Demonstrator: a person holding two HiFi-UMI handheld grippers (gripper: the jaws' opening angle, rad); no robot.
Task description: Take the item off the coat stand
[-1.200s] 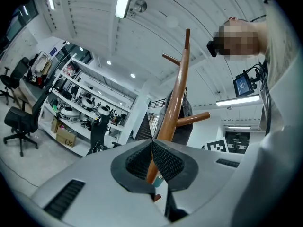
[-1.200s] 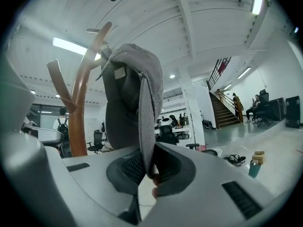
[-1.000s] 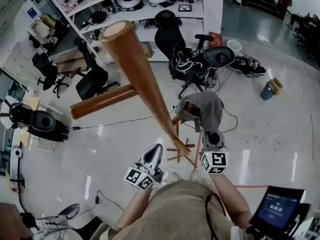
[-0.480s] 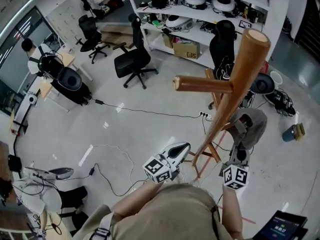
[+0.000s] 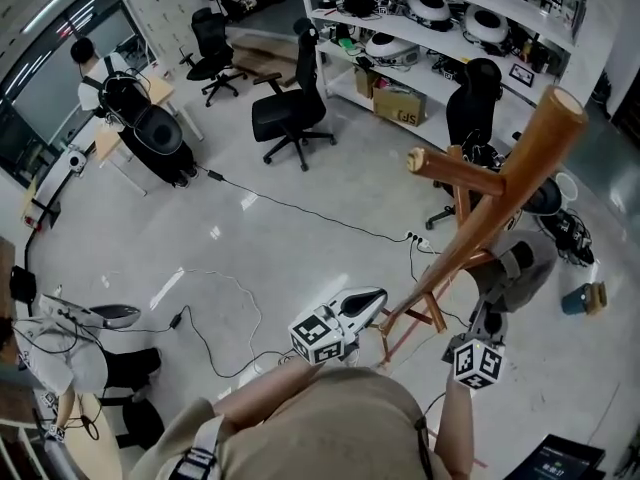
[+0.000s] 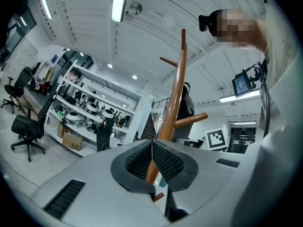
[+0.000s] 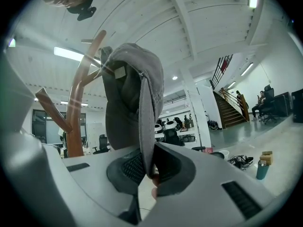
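Observation:
A wooden coat stand leans across the right of the head view. A grey cap hangs on its far side, low on the pole. My right gripper is shut on the cap's brim. The right gripper view shows the grey brim pinched between the pads of the right gripper, with the cap's crown up by a peg of the coat stand. My left gripper hovers beside the stand's lower pole, shut and holding nothing. The left gripper shows the coat stand beyond its tips.
Black office chairs and white shelves with gear stand at the back. Cables trail over the grey floor. A person stands far left. A blue bin is right of the stand, a screen at the bottom right.
The head view has swung, so the stand now shows at the right of the picture. Both grippers keep their places by the stand, the right one still on the cap.

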